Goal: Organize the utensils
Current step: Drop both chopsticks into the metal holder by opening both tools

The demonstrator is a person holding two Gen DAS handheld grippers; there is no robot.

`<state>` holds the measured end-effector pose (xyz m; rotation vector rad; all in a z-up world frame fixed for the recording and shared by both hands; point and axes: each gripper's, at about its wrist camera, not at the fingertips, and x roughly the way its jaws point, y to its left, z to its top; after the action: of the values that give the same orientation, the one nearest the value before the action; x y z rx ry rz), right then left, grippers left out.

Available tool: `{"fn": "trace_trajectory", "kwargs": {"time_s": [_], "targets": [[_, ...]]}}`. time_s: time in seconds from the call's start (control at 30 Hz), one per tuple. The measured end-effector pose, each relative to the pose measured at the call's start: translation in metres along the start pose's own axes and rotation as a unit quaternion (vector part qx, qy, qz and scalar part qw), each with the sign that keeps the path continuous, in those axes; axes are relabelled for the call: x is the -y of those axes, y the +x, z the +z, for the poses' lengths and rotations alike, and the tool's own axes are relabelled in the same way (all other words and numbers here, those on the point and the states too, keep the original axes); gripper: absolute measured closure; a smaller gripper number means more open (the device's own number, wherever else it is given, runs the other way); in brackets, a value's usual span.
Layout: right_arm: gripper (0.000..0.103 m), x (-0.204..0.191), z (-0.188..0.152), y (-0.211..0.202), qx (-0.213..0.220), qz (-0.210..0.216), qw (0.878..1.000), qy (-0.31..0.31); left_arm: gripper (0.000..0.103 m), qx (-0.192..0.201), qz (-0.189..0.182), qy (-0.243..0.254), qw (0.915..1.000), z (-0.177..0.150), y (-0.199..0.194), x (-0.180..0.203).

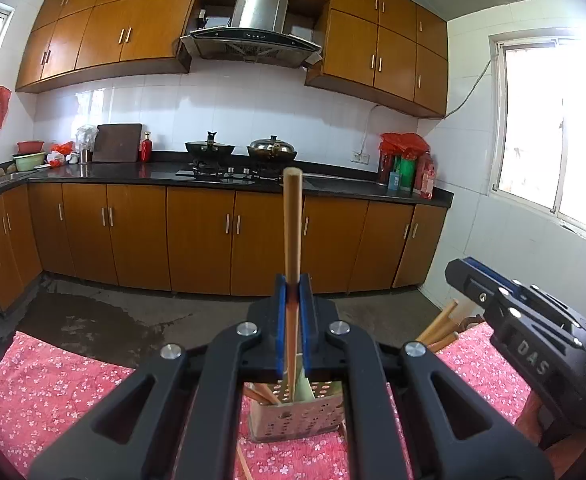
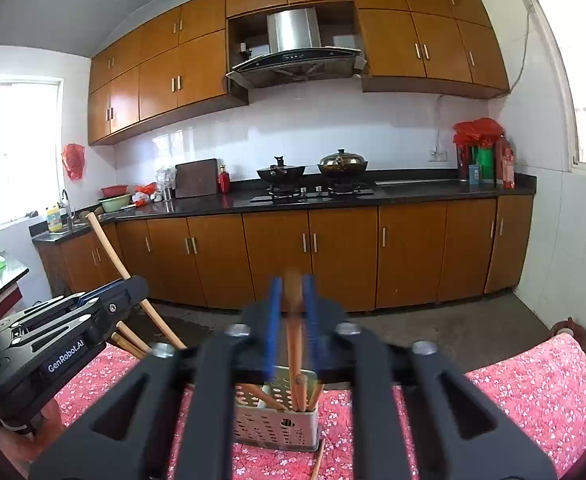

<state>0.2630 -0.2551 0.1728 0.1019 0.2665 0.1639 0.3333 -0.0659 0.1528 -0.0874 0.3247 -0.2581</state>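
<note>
My left gripper (image 1: 293,284) is shut on a wooden chopstick (image 1: 293,224) that stands upright, its lower end over a perforated utensil holder (image 1: 297,420) on the pink floral tablecloth (image 1: 53,392). My right gripper (image 2: 292,294) is shut on another wooden chopstick (image 2: 293,344) above a perforated holder (image 2: 277,420) that holds several chopsticks. The right gripper (image 1: 489,284) shows at the right in the left wrist view, the left gripper (image 2: 129,288) at the left in the right wrist view. More chopstick ends (image 1: 439,328) stick up beside it.
A loose chopstick (image 2: 317,460) lies on the cloth in front of the holder. The table's far edge meets a wet concrete floor (image 1: 113,320). Beyond are orange cabinets (image 1: 197,236) and a dark counter with pots (image 1: 271,148).
</note>
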Motion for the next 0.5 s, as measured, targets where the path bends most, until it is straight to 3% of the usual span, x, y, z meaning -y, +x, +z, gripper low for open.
{"fn": "trace_trajectory", "kwargs": {"time_s": [0.03, 0.2, 0.27, 0.33, 0.5], "targets": [[0.058, 0.001, 0.001, -0.004, 0.006, -0.002, 1.0, 0.001, 0.095, 0.0, 0.001, -0.001, 1.0, -0.001, 0.0, 0.0], [0.056, 0.008, 0.005, -0.02, 0.02, -0.007, 1.0, 0.012, 0.092, 0.003, 0.004, -0.009, 0.9999, -0.004, 0.002, -0.002], [0.055, 0.013, 0.005, -0.032, 0.027, -0.016, 0.999, 0.019, 0.078, 0.007, 0.009, -0.008, 0.9999, -0.005, 0.0, -0.003], [0.053, 0.019, 0.004, -0.041, 0.029, -0.02, 0.999, 0.026, 0.074, 0.012, 0.01, -0.009, 0.9998, -0.004, -0.003, -0.004], [0.053, 0.033, -0.01, -0.061, 0.013, -0.03, 0.998, 0.045, 0.074, 0.015, 0.013, -0.012, 0.9997, -0.002, -0.017, -0.007]]}}
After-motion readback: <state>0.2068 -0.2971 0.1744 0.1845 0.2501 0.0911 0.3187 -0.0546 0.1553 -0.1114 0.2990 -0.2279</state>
